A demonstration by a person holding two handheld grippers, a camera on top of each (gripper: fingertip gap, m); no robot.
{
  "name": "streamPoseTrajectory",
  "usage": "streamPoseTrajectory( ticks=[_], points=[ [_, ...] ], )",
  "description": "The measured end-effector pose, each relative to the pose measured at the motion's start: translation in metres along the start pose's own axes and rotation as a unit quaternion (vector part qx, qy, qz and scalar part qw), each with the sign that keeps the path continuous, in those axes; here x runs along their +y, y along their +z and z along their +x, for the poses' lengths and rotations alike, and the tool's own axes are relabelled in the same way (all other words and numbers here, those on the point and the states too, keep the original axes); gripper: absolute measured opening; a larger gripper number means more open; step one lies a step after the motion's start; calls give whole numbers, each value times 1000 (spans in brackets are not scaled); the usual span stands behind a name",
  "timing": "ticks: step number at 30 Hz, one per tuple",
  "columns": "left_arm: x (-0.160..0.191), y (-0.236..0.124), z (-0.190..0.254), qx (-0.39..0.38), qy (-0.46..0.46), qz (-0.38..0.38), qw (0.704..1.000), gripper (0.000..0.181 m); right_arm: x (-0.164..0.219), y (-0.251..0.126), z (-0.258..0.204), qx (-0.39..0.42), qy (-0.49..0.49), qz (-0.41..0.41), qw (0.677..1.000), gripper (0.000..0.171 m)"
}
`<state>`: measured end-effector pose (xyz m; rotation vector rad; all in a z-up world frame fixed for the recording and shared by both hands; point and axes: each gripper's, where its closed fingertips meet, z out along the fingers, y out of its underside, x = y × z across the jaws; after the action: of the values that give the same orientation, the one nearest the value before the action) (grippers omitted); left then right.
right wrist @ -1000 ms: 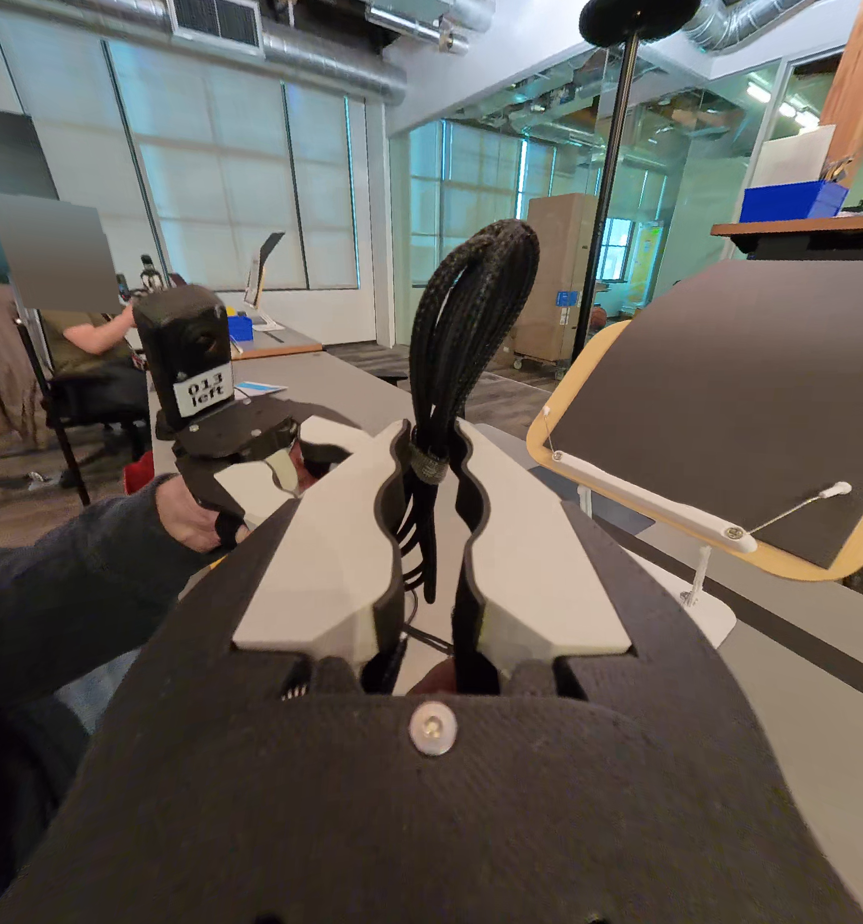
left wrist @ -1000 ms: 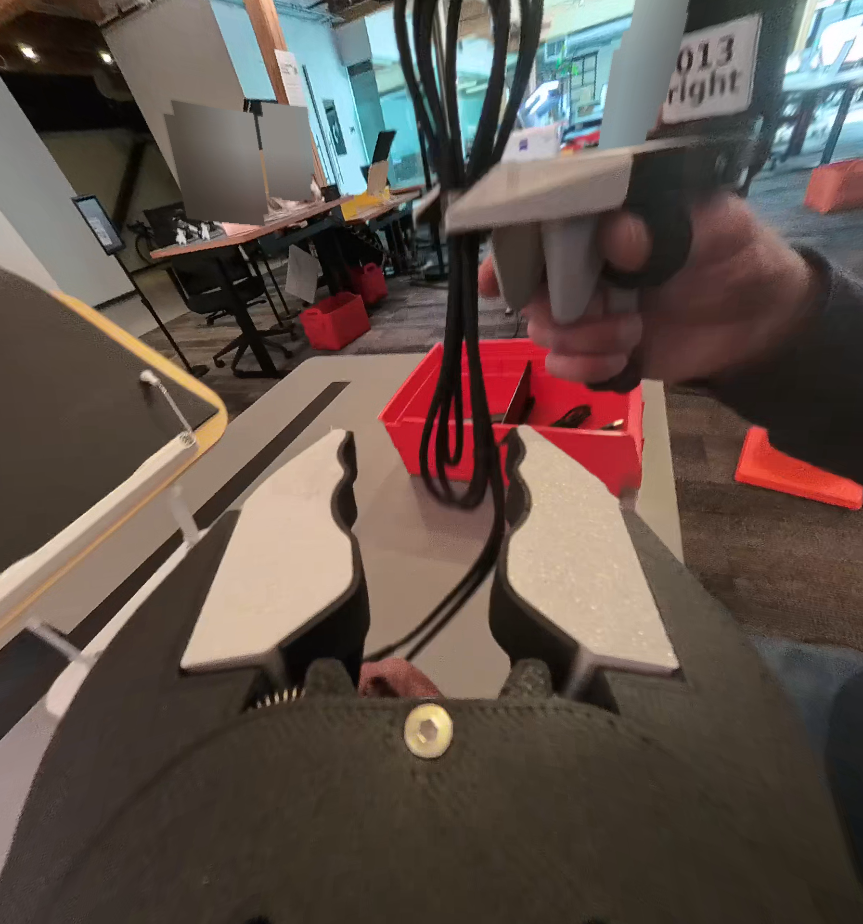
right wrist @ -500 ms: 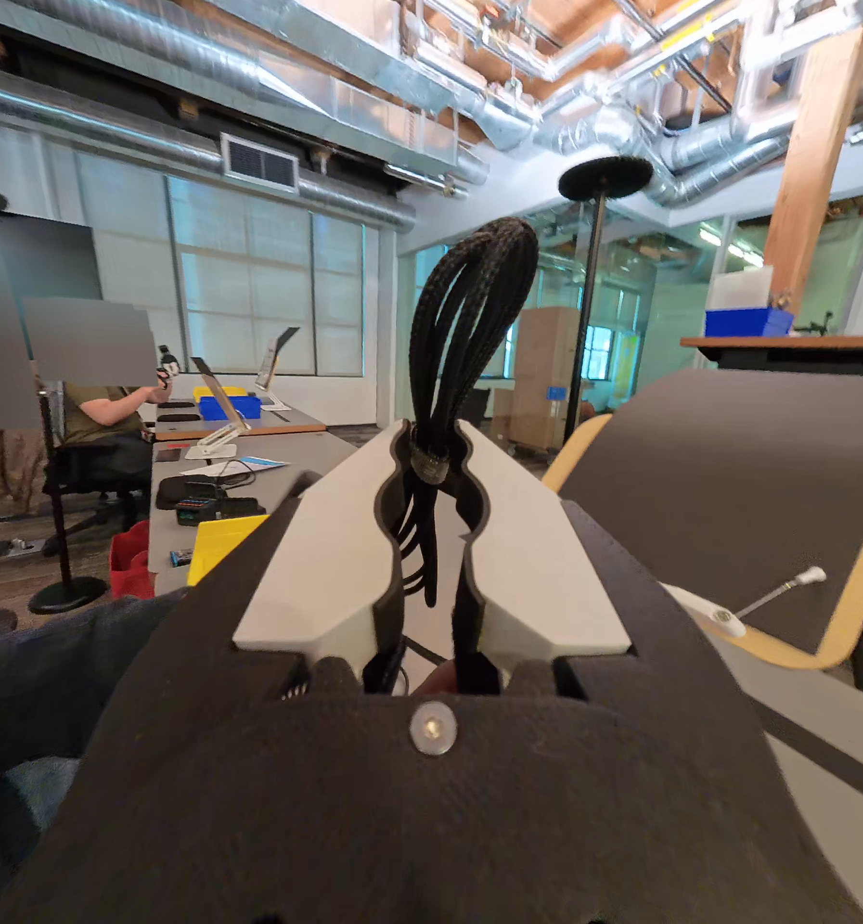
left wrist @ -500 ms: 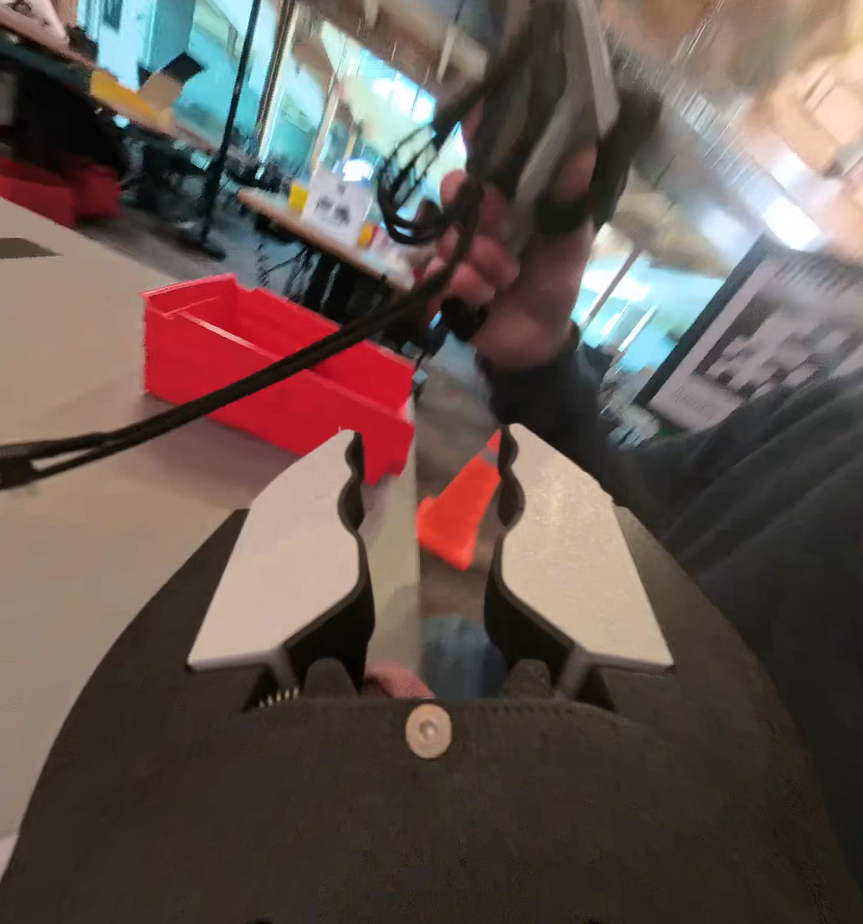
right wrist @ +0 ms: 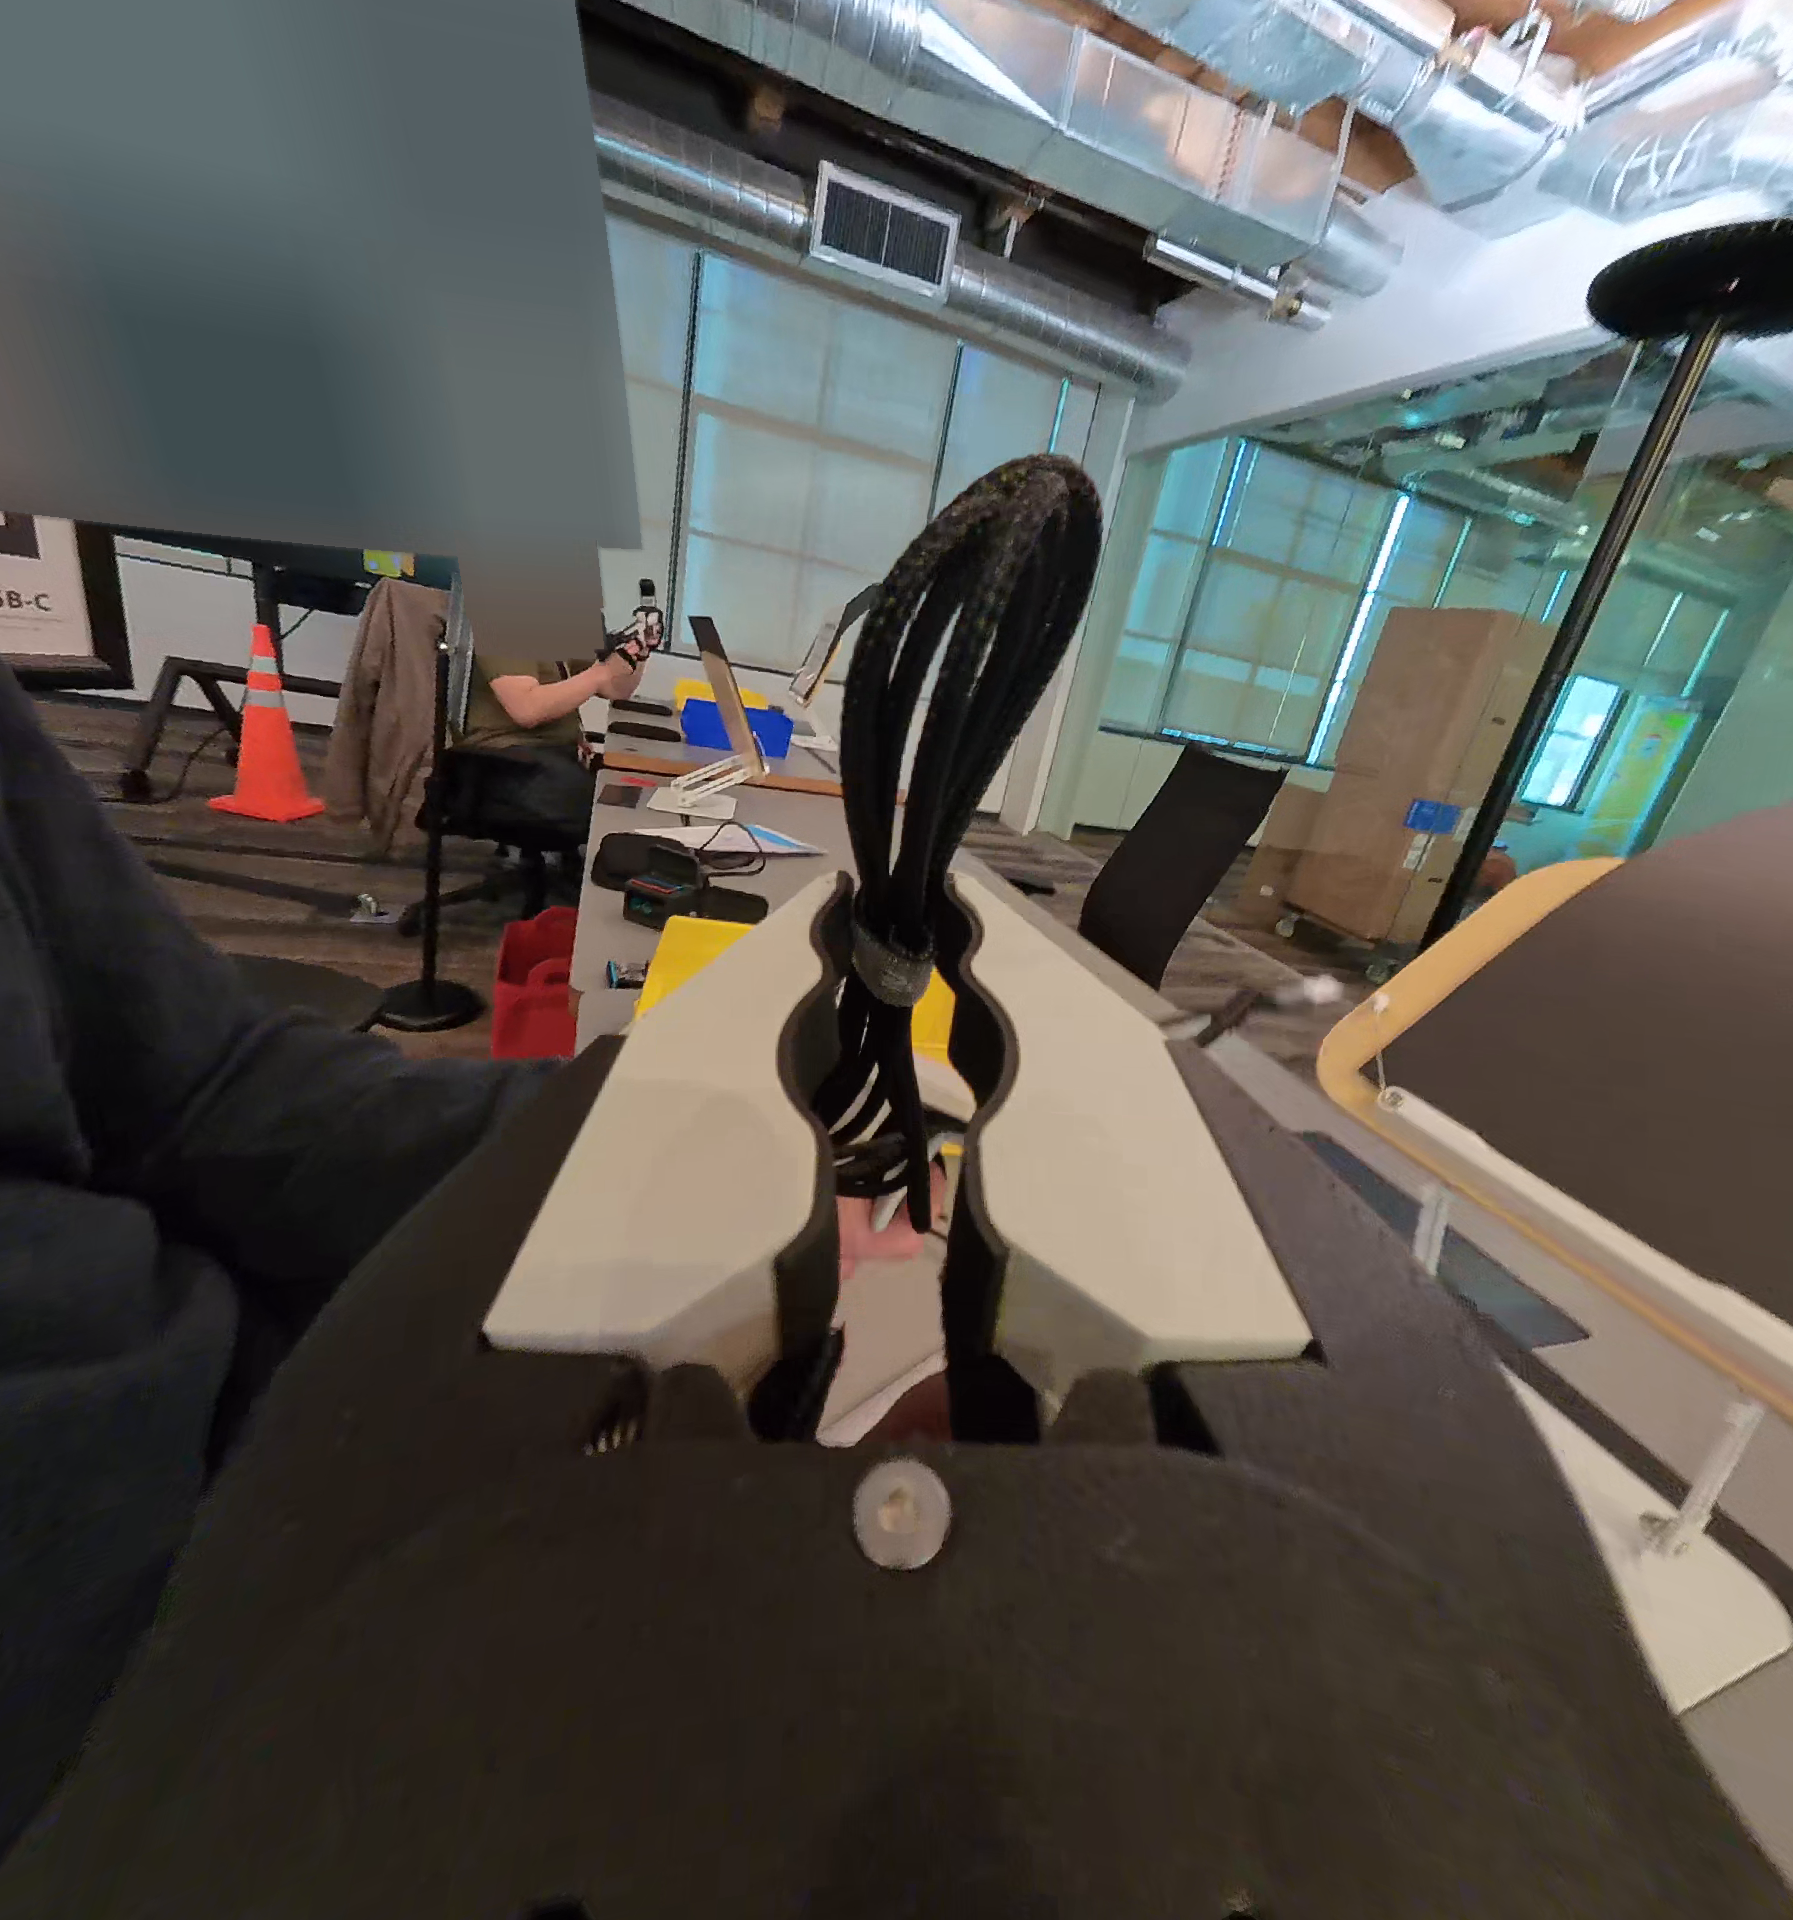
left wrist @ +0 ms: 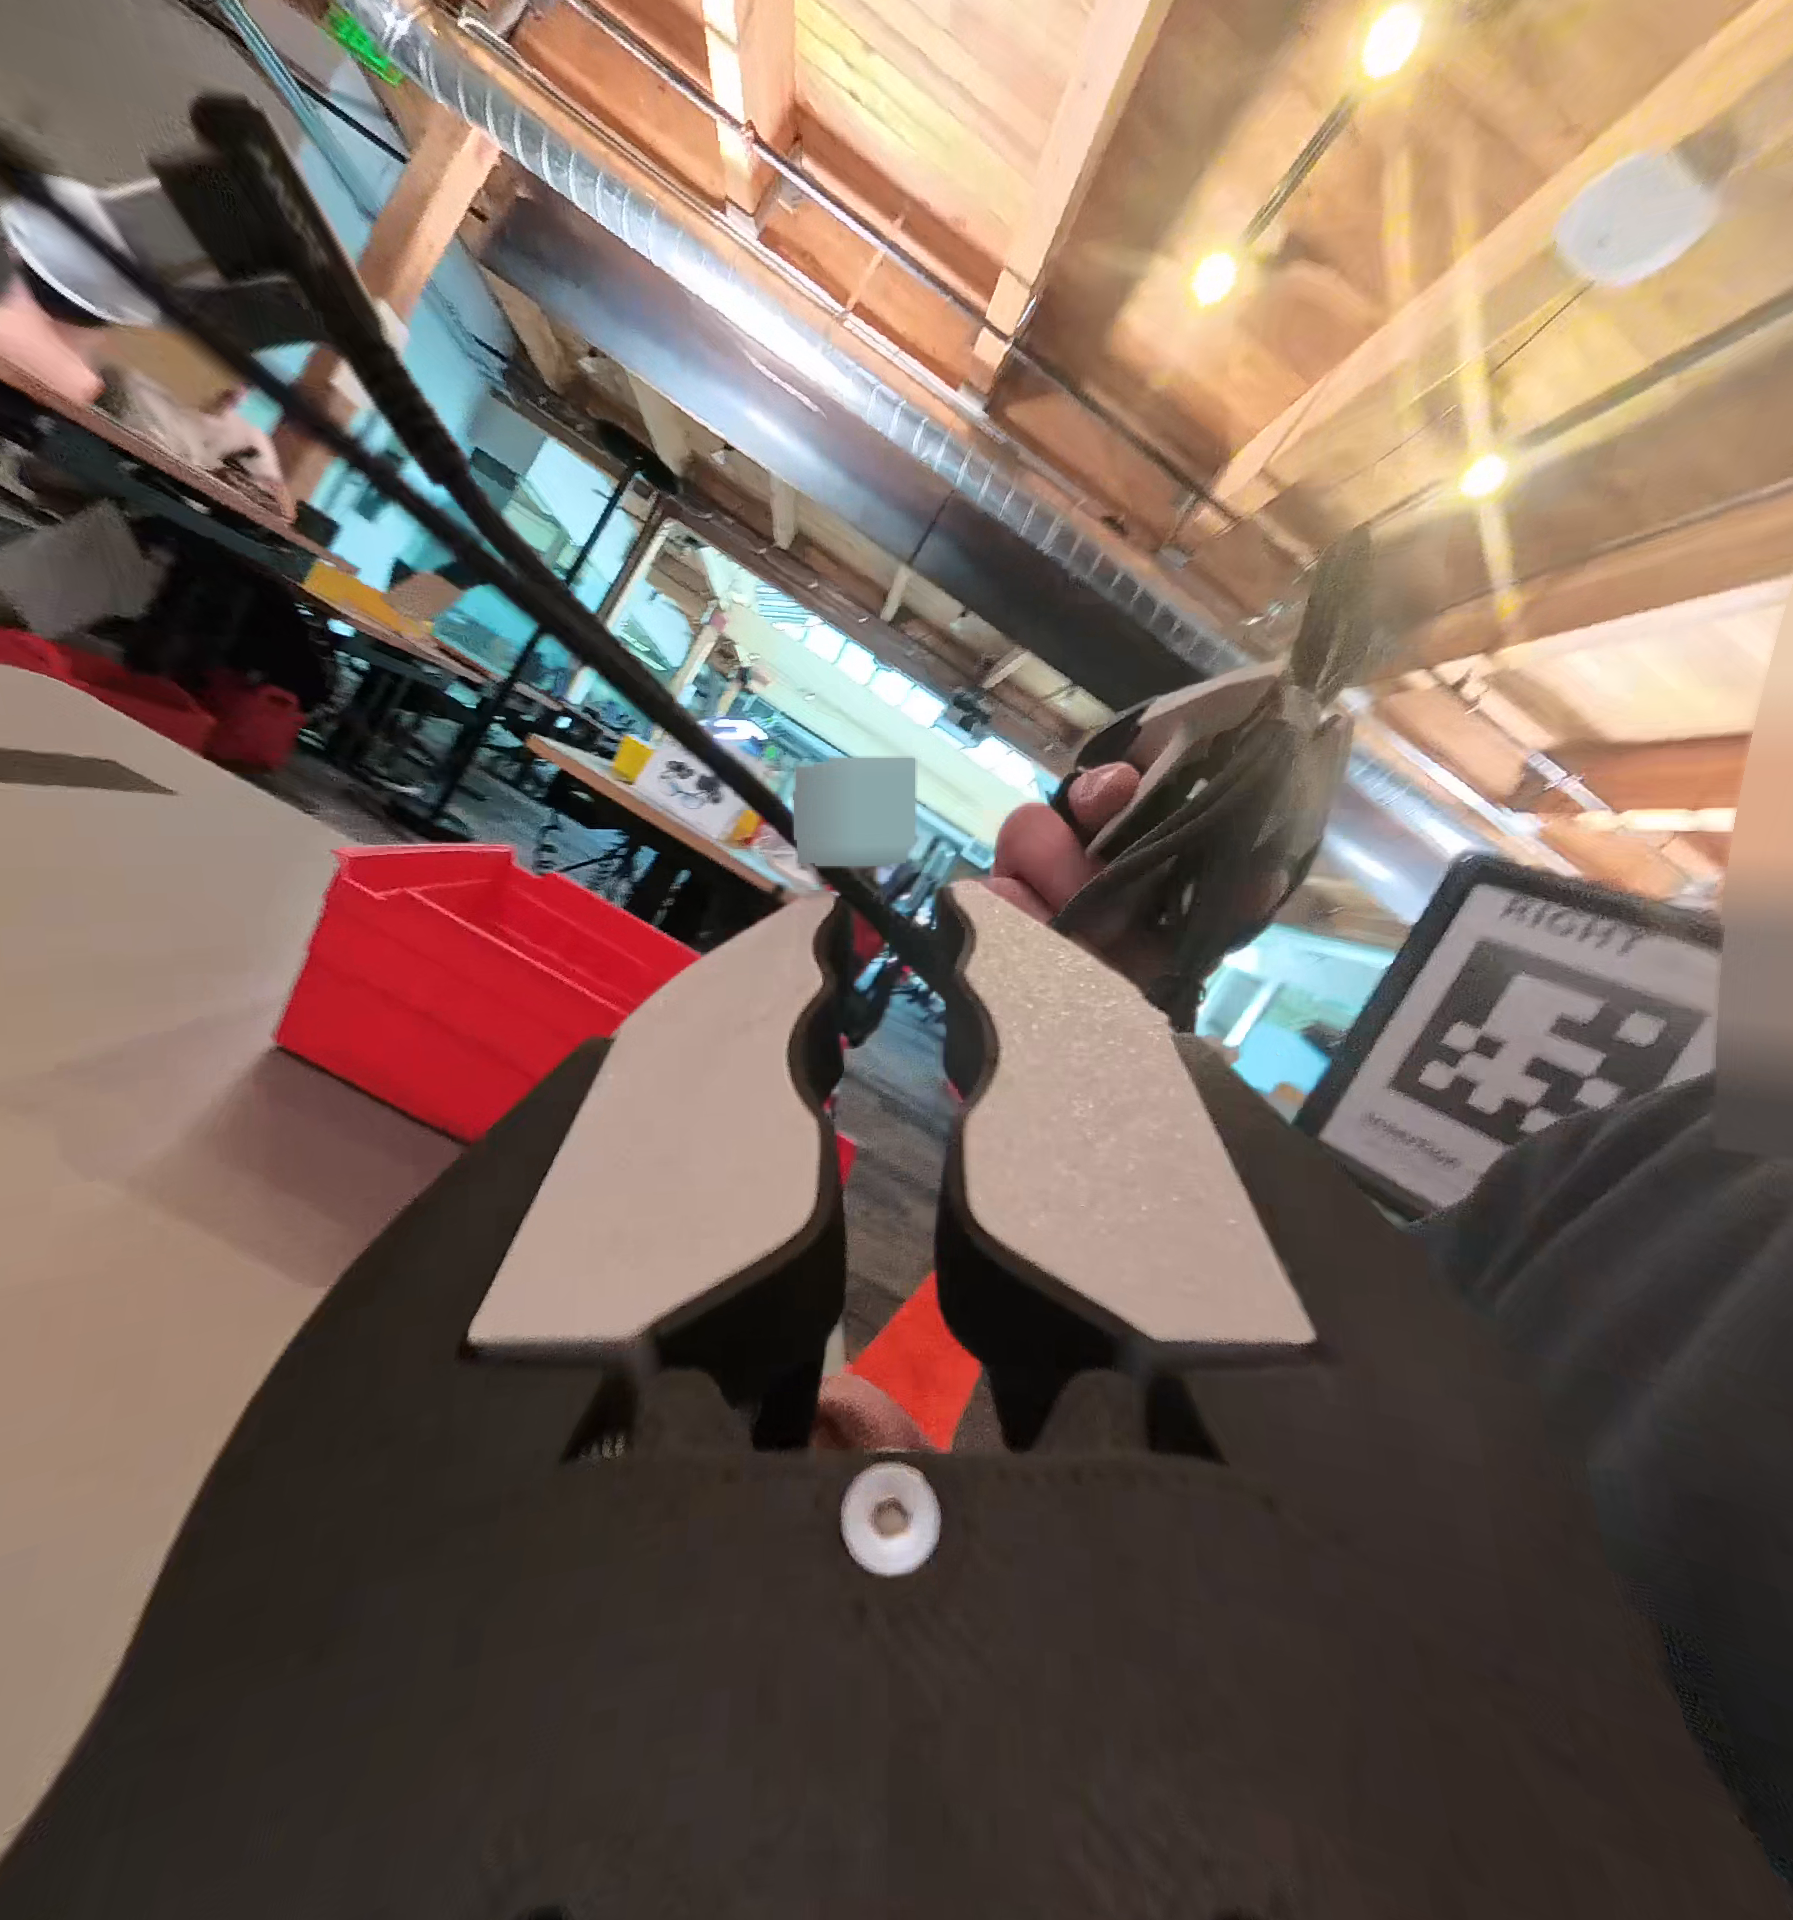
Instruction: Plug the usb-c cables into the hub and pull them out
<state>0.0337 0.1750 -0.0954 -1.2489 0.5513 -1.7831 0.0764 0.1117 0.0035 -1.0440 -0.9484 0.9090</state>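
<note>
Cables (right wrist: 959, 665), braided black loops strapped together, stand pinched in our right gripper (right wrist: 897, 925); our left gripper (left wrist: 897, 940) pinches one taut strand (left wrist: 580, 634).

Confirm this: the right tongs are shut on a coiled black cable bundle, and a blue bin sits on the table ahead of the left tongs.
Wrong on one point: the bin is red, as the left wrist view shows. The right tongs are indeed shut on the coiled black cable bundle.
</note>
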Motion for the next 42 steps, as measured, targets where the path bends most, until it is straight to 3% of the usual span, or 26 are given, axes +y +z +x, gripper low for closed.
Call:
streamPoseTrajectory(
  ticks=[12, 21, 25, 32, 37, 42],
  points=[
    [18, 3, 12, -34, 171, -107, 979, 3, 46, 12, 16, 17, 85, -72, 994, 13],
    [30, 0, 2, -68, 217, -145, 963, 3, 83, 13, 40, 81, 111, -116, 984, 22],
    [30, -5, -7, -96, 234, -161, 954, 3, 100, 6, 56, 137, 108, -148, 973, 34],
    [-8, -34, -13, -152, 264, -158, 939, 2, 116, -9, 74, 193, 102, -192, 957, 64],
    [-21, -46, -12, -177, 284, -168, 927, 3, 116, 0, 64, 163, 101, -186, 964, 53],
    [2, -40, -20, -180, 281, -210, 919, 3, 121, 16, 45, 126, 111, -180, 969, 51]
  ],
)
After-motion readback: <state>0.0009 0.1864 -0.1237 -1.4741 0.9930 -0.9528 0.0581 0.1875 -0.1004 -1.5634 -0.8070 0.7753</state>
